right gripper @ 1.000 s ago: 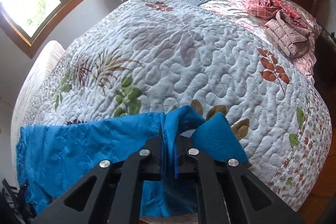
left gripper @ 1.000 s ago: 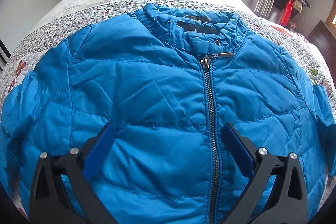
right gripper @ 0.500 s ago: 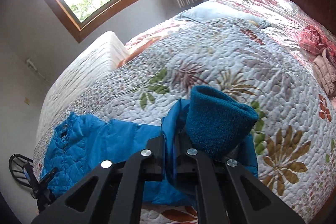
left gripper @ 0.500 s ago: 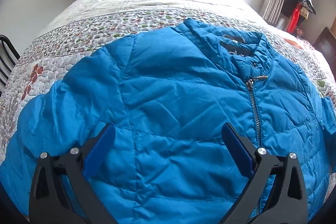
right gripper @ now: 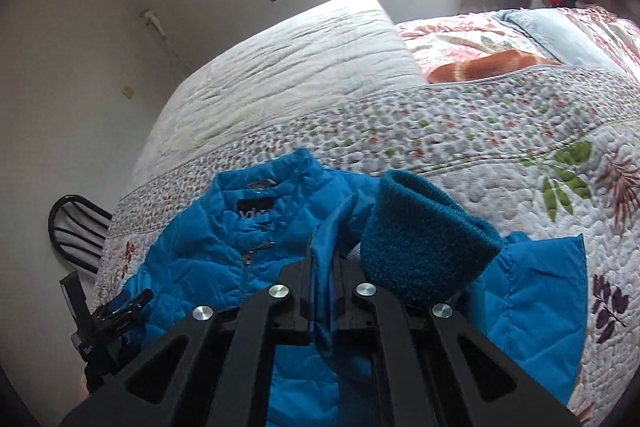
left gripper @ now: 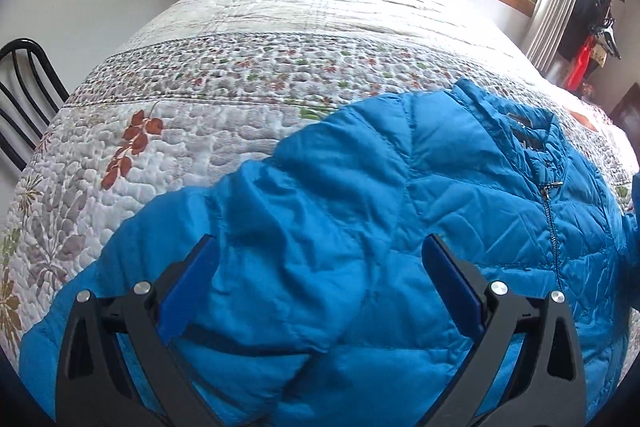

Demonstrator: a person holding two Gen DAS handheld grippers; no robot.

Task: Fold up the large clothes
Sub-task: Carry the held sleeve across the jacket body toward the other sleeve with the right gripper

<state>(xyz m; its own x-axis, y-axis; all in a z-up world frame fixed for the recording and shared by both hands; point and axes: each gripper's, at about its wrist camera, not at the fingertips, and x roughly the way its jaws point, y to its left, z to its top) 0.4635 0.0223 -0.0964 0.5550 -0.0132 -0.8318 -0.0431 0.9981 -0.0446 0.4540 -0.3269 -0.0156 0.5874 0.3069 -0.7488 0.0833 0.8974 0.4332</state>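
the blue padded jacket (left gripper: 400,227) lies front up and zipped on the quilted bed (left gripper: 280,39), spread directly under and ahead of the left gripper (left gripper: 320,291), whose jaws stand wide apart above the near sleeve with nothing pressed between them. the right gripper (right gripper: 324,279) is clamped tight on the thin edge of the other sleeve (right gripper: 532,299), right beside its knit cuff (right gripper: 420,239), and holds that sleeve lifted over the jacket with the collar (right gripper: 256,195) just beyond its tips. by my reading the fold is in its first stage — one sleeve is up and crossing toward the chest but not yet laid down. the sleeve under the left gripper looks untouched, and the body is still at full length — so the second sleeve and the body folds remain.
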